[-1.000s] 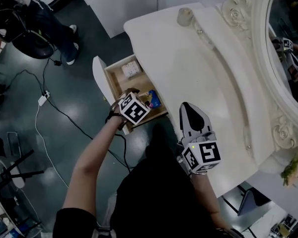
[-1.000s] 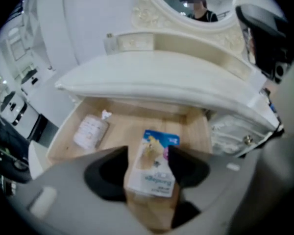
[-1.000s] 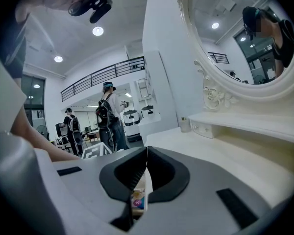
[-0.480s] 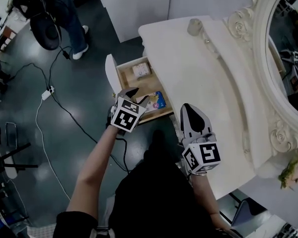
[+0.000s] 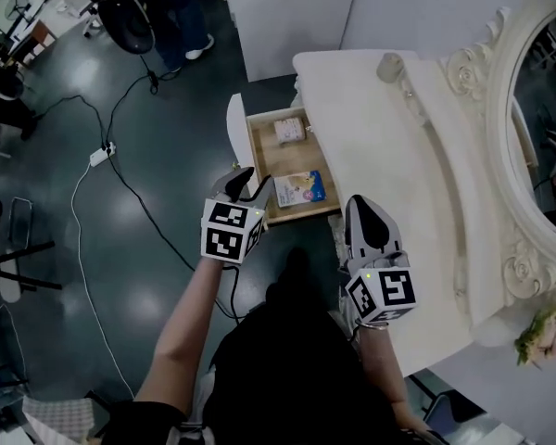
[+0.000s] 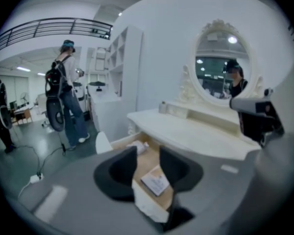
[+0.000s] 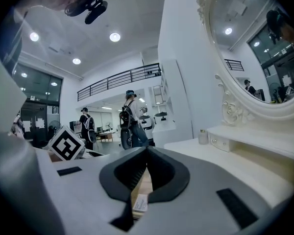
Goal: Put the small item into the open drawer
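Note:
The wooden drawer (image 5: 271, 160) stands pulled out from the white vanity table (image 5: 371, 137). In it lie a small blue-and-white packet (image 5: 300, 189) at the near end and a white packet (image 5: 290, 130) at the far end. My left gripper (image 5: 242, 184) hovers just outside the drawer's near left corner. Its jaws are closing with nothing between them. In the left gripper view the drawer (image 6: 143, 159) and the small packet (image 6: 155, 182) show through the gap of the left gripper (image 6: 148, 161). My right gripper (image 5: 362, 206) is shut and empty, resting over the table's near edge; its jaws meet in the right gripper (image 7: 147, 152) view.
A large ornate mirror (image 5: 537, 146) backs the table, with a glass jar (image 5: 390, 67) at its far end and flowers (image 5: 539, 327) at the near right. Cables and a power strip (image 5: 102, 154) lie on the dark floor at left. People (image 5: 167, 7) stand beyond.
My left gripper has drawn back out of the drawer toward me and its jaws have narrowed. The blue-and-white packet stays lying in the drawer. The right gripper has held still.

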The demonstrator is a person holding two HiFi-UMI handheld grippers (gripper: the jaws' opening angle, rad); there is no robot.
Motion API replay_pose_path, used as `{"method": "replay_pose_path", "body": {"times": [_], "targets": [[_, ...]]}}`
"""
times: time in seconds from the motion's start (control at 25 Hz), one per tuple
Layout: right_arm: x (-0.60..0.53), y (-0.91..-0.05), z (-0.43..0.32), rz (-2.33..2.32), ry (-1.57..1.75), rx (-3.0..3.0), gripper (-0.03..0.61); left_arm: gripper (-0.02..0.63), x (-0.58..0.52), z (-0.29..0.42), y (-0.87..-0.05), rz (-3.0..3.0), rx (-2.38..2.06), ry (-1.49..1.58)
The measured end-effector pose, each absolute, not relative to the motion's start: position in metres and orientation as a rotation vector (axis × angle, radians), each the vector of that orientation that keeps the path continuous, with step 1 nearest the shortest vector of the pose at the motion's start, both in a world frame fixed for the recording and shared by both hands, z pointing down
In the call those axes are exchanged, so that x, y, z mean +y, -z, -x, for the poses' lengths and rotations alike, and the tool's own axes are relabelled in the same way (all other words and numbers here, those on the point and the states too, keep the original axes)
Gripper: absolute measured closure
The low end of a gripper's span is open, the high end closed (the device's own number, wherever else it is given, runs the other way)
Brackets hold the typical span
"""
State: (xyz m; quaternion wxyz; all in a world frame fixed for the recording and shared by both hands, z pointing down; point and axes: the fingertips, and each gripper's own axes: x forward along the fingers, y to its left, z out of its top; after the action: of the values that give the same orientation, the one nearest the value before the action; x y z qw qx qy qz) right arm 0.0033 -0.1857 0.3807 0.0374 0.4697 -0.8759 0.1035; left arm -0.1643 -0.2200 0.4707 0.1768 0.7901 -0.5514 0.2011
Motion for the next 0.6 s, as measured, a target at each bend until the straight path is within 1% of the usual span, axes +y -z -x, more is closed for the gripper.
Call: {"method": "replay_pose_path", "body": {"times": [0.36,0.6], "targets": [[-0.168,-0.365,0.021,-1.36,-0.27,-2.759,0.574,0.508,-0.174,0.197,-0.432,-2.188,-1.744,-0.395],[-0.152,-0.357,0.032,-1.322,-0.237,-2.791,0.574,0.554,-0.142,0.217,-0.418,-2.129,-1.845,-0.308]]}}
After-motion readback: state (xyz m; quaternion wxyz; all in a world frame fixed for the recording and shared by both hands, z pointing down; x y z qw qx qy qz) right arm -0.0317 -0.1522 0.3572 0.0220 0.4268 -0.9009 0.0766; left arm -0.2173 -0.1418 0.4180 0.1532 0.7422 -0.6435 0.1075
